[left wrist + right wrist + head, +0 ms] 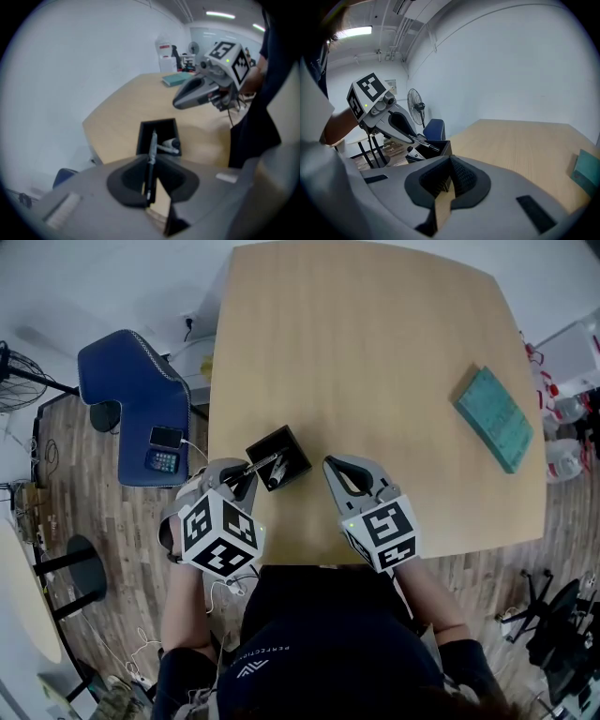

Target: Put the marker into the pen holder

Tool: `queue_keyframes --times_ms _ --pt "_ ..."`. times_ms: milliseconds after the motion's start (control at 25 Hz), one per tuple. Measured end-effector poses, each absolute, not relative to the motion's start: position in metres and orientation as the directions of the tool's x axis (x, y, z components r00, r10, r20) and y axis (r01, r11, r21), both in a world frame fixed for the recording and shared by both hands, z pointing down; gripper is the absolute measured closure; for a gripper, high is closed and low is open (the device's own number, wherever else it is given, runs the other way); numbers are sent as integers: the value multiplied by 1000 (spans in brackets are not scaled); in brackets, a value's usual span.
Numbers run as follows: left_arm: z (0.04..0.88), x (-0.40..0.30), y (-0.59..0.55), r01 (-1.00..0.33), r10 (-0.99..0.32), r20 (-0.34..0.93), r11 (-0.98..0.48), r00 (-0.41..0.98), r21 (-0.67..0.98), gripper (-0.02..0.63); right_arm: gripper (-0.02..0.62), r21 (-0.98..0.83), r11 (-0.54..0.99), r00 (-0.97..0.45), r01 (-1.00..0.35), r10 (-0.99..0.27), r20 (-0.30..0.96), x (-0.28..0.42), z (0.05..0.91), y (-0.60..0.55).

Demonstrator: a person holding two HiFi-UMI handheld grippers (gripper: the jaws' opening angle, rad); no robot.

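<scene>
table (375,352): pale wood grain, smooth, matt
pen holder (292,451): black, matt, plastic-looking
marker (151,168): dark plastic, slight gloss
left gripper (153,158): grey matt plastic
chair (131,399): blue cloth

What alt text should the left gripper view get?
The left gripper has its fingers shut on a dark marker aimed into an open black pen holder that holds another pen. Beyond, the right gripper hovers over the wooden table, a teal book behind it.
</scene>
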State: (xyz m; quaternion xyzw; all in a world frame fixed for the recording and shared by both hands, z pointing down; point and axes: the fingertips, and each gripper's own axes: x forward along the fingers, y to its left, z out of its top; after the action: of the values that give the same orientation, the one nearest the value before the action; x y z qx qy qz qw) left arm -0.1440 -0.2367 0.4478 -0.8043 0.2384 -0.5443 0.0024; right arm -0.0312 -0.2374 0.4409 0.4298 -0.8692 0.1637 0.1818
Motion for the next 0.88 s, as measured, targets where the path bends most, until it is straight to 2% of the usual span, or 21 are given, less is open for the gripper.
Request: queue_keyframes --times_ms 440,880 --pt "454 -132 -242 -312 -370 884 -908 286 -279 546 595 -136 573 -564 -808 -687 459 -25 444 -238" --pt "448 -129 -244 -345 -391 847 -899 359 -269 543 595 -144 569 -564 -810 -687 459 -24 446 -236"
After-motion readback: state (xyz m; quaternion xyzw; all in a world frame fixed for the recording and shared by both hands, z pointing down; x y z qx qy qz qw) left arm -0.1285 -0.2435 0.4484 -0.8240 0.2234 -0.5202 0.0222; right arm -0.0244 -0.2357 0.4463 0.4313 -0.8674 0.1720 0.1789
